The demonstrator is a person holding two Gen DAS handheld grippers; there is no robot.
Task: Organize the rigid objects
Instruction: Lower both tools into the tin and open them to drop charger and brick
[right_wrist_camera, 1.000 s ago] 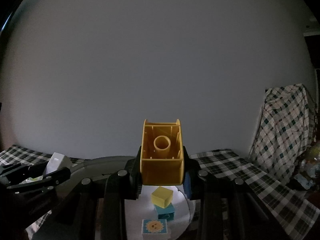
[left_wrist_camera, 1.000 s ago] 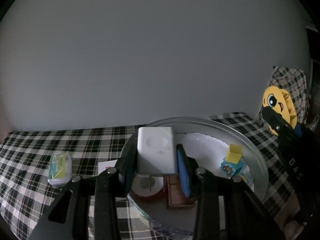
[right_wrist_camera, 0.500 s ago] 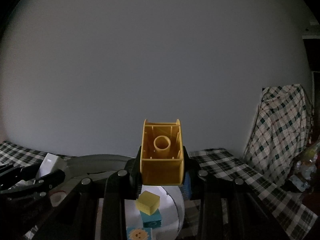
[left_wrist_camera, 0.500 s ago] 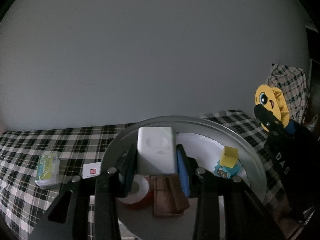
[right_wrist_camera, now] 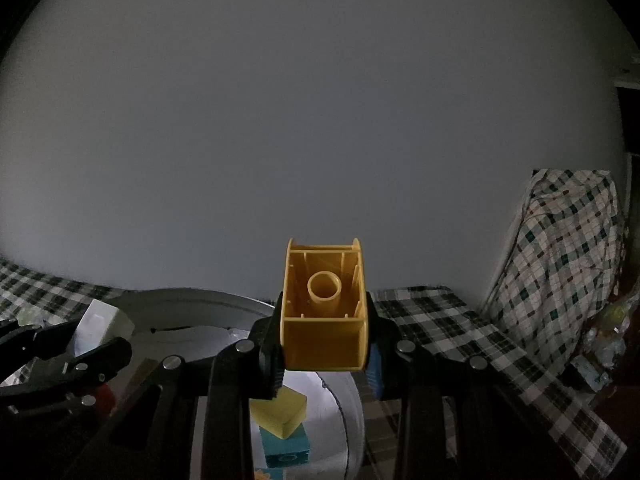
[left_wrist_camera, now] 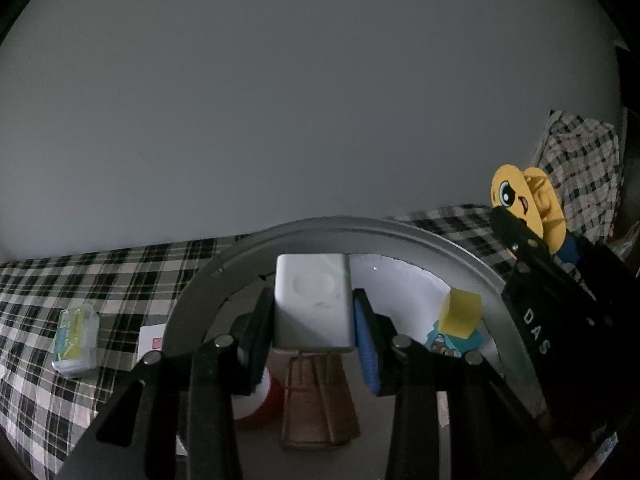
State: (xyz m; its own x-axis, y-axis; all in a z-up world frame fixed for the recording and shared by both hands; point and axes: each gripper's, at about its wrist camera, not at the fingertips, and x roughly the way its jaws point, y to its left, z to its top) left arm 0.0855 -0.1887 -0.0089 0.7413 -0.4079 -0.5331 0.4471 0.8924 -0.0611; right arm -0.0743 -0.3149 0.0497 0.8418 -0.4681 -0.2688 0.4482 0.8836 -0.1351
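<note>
Left claw (left_wrist_camera: pixel 314 316) is gripping a white block (left_wrist_camera: pixel 312 304) btwn its pads, holding it up over the big round metal tray (left_wrist_camera: pixel 472 252), w/ the block's face showing a shallow round dimple. Right claw (right_wrist_camera: pixel 325 344) is clamping a yellow hollow brick (right_wrist_camera: pixel 325 312), open underside facing the cam, round tube showing in the middle; from the left wrist view that same brick is showing a cartoon face, off to the right above the tray's rim. Down in the tray, a small yellow cube (left_wrist_camera: pixel 460 314) is sitting on top of a teal block (left_wrist_camera: pixel 450 340), and the right wrist view is catching that same stack directly below its claw, cube tilted a bit on the teal one. Also in the tray, under the left claw: a brown wooden piece (left_wrist_camera: pixel 316 408) and a red-and-white round thing (left_wrist_camera: pixel 260 404), partly hidden by the fingers, can't tell what it is exactly. The tray is resting on a bench covered w/ a black-and-white checked cloth (left_wrist_camera: pixel 80 280). Left of the tray on the cloth, a small greenish packet (left_wrist_camera: pixel 74 338) is lying flat, and a white card w/ a red mark (left_wrist_camera: pixel 150 340) is lying just beside the tray's rim. Checked fabric is draped over sth upright at far right (right_wrist_camera: pixel 560 248).
</note>
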